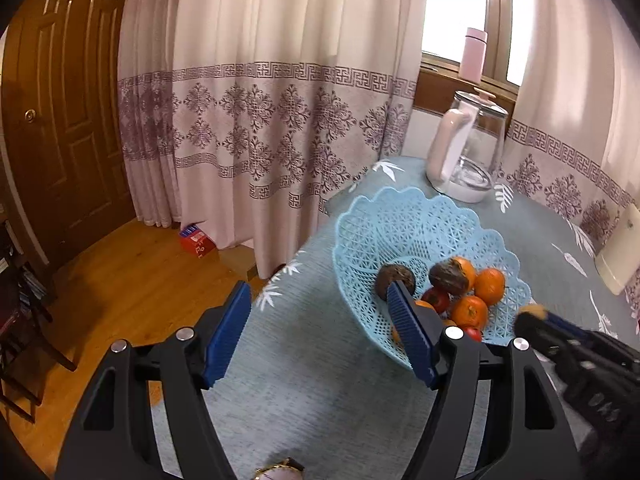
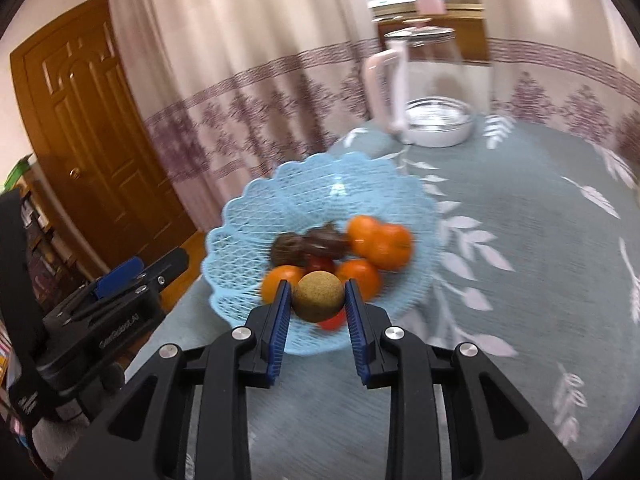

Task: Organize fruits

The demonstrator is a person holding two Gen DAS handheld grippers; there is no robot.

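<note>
A light blue lattice basket (image 1: 400,224) (image 2: 256,208) sits on the table's near left corner. Inside it are several oranges (image 1: 490,284) (image 2: 384,244), two dark brown fruits (image 1: 394,278) (image 2: 288,248) and small red fruits (image 1: 438,300). My right gripper (image 2: 318,306) is shut on a round tan fruit (image 2: 318,294), held just above the basket's near rim. In the left wrist view that gripper (image 1: 536,320) comes in from the right, blurred. My left gripper (image 1: 320,320) is open and holds nothing. Its right finger (image 1: 408,328) overlaps the basket's front edge and its left finger reaches past the table edge.
A glass kettle with a white handle (image 1: 468,148) (image 2: 432,80) stands behind the basket. A pink bottle (image 1: 474,56) is on the windowsill. The grey-green leaf-print tablecloth (image 2: 520,240) stretches to the right. A white object (image 1: 618,252) lies at the far right. Left of the table are wood floor, a red box (image 1: 196,240) and a door.
</note>
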